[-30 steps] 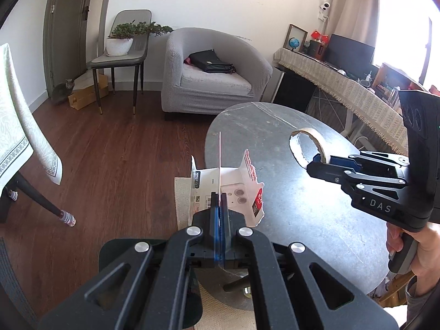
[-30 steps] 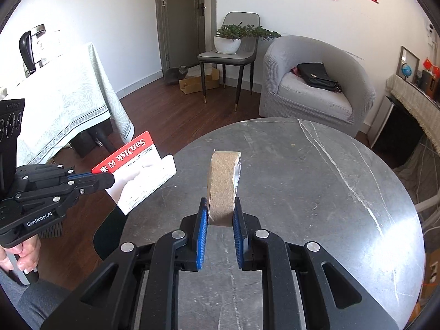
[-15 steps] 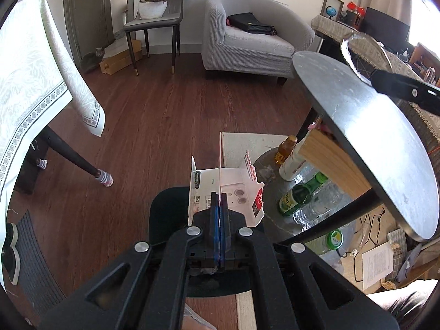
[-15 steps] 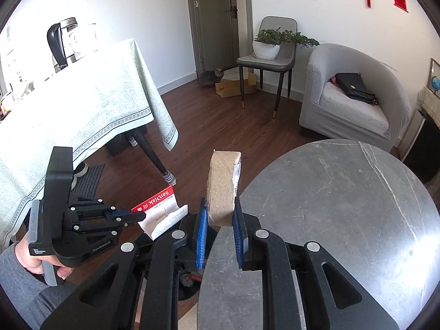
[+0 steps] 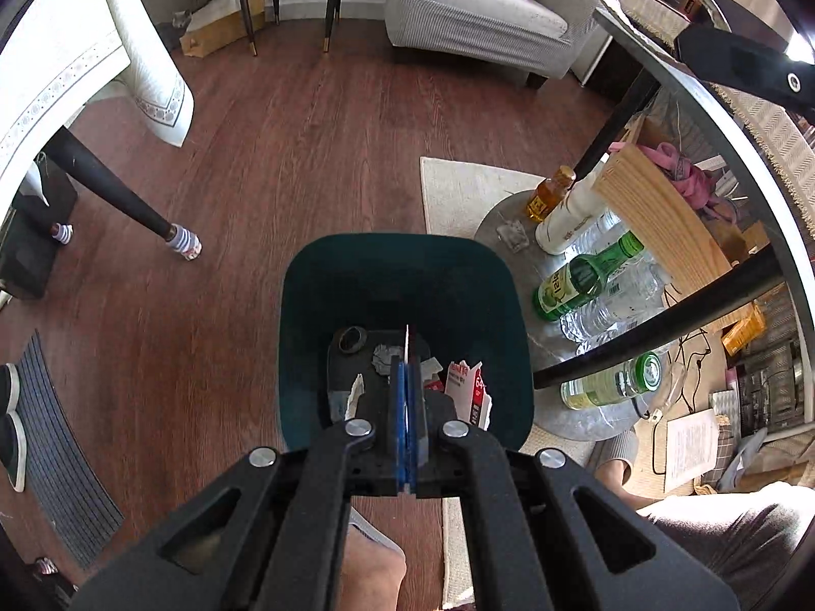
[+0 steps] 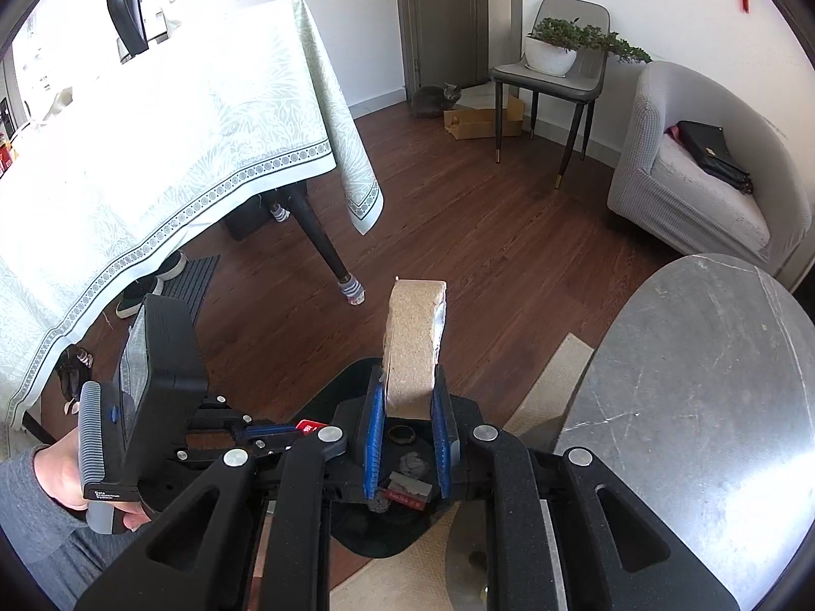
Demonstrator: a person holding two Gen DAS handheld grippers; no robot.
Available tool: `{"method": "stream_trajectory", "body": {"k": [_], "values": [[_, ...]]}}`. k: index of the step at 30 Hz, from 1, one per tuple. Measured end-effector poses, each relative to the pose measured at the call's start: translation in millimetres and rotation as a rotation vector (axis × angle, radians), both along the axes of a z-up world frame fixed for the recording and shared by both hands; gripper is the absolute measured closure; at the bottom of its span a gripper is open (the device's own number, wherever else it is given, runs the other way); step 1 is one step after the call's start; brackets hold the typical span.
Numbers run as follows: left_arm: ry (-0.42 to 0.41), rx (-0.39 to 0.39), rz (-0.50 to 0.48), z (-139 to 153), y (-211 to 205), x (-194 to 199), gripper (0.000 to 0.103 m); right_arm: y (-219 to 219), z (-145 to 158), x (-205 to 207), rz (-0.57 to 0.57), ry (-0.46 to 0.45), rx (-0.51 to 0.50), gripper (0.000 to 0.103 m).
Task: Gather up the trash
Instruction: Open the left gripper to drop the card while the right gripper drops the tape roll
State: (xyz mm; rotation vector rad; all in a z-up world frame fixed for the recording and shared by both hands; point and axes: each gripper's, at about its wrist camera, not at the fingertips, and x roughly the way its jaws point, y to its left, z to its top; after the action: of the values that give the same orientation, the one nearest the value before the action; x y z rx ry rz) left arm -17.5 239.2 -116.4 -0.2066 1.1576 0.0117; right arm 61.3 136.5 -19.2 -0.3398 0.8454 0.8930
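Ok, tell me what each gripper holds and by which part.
Left gripper: shut on the card packaging, pinched at its thin middle flap, over the bin. Right gripper: shut on the tape roll, gripped across its band at the lower end.

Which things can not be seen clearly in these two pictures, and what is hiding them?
- Left wrist view: the card package in the left gripper is seen edge-on and partly behind the fingers; its print is unreadable.
- Left wrist view: the bin floor is partly covered by the gripper.
- Right wrist view: the tape roll in the right gripper is seen edge-on; its hole is hidden.
- Right wrist view: the bin is mostly behind both grippers.
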Motion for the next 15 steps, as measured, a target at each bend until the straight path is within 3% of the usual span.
{"method": "stream_trajectory", "body": {"k": [4, 7, 9, 15], "values": [[0.031, 0.001, -0.002, -9.8, 2.5, -1.2, 0.101, 13.1, -11.6, 1.2, 0.008, 0.025, -0.025, 0.086], [0.065, -0.022, 0.015, -17.7, 9.3, -1.5, 0.093, 23.9, -23.3, 0.6, 0.013, 0.048, -0.056, 0.086], [0.073, -0.011, 0.023, -20.5, 12.7, -2.6, 0.080, 30.8, -31.0, 1.5, 0.019, 0.060, -0.079, 0.086], [0.023, 0.009, 0.052, -7.0, 22.8, -15.9, 0.079, 47.8, -53.2, -1.6, 0.041, 0.091, -0.132, 0.086]]}}
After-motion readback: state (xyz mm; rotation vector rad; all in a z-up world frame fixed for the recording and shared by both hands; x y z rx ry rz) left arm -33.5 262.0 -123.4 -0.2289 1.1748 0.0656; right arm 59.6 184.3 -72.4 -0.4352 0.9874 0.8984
